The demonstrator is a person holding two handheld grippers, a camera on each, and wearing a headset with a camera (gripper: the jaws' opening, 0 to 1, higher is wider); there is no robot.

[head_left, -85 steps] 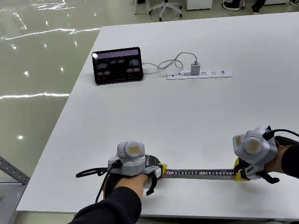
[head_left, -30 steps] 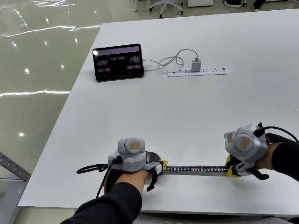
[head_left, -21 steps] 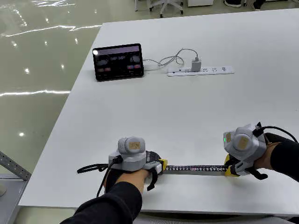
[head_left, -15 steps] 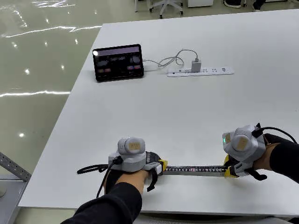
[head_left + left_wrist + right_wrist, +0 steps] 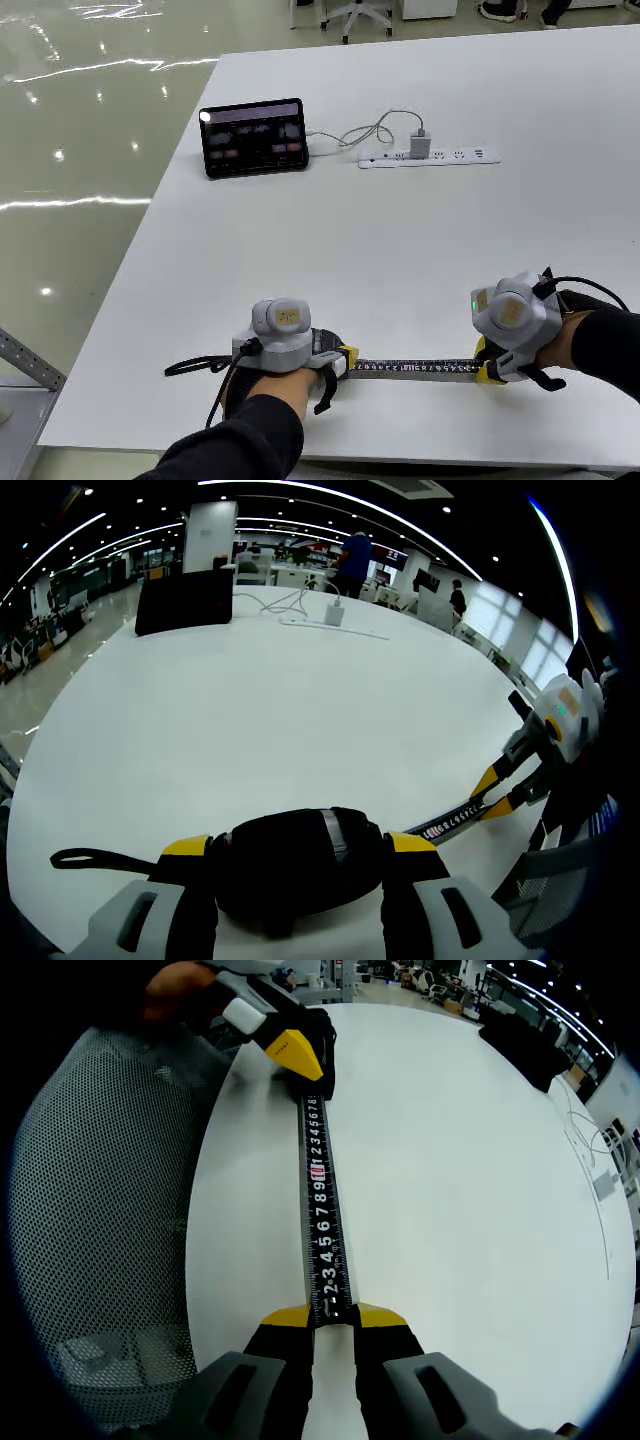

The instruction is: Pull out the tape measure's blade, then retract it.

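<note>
Two clamps, one line: my left gripper (image 5: 298, 843) squeezes the tape measure (image 5: 295, 872), my right gripper (image 5: 330, 1315) pinches the tip of the blade (image 5: 320, 1190), which runs straight between them.

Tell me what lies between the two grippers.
The tape measure's blade spans the gap, running from the case held in the left gripper to the right gripper, which is shut on its tip. The right gripper view shows it best.
</note>
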